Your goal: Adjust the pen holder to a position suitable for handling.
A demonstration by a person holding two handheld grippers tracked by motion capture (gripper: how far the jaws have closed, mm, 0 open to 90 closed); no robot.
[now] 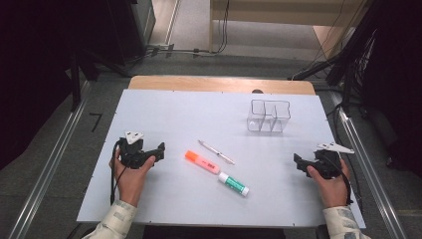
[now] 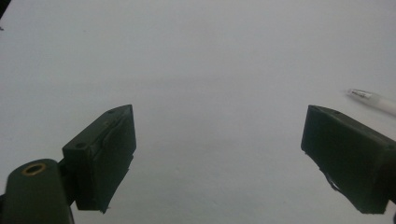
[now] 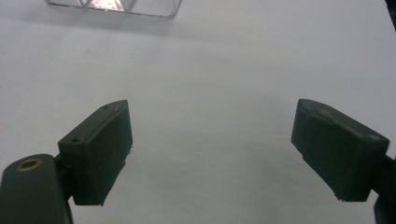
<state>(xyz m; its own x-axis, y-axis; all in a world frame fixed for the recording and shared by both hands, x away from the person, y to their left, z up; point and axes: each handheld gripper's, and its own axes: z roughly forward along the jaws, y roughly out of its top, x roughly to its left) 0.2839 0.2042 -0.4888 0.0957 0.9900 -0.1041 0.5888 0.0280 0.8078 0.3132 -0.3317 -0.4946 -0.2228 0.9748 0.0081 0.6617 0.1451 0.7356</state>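
High view: orange highlighter, green-white glue stick and slim clear pen lie mid white tabletop; clear plastic two-cell holder is empty, nothing sorted yet. Left gripper view: left gripper spread, empty, pen tip just beside. Right gripper view: right gripper spread, empty, holder far ahead.

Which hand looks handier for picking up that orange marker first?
Probably the left: its open tongs point at the orange marker from close by, while the right tongs sit farther off, beyond the glue stick.
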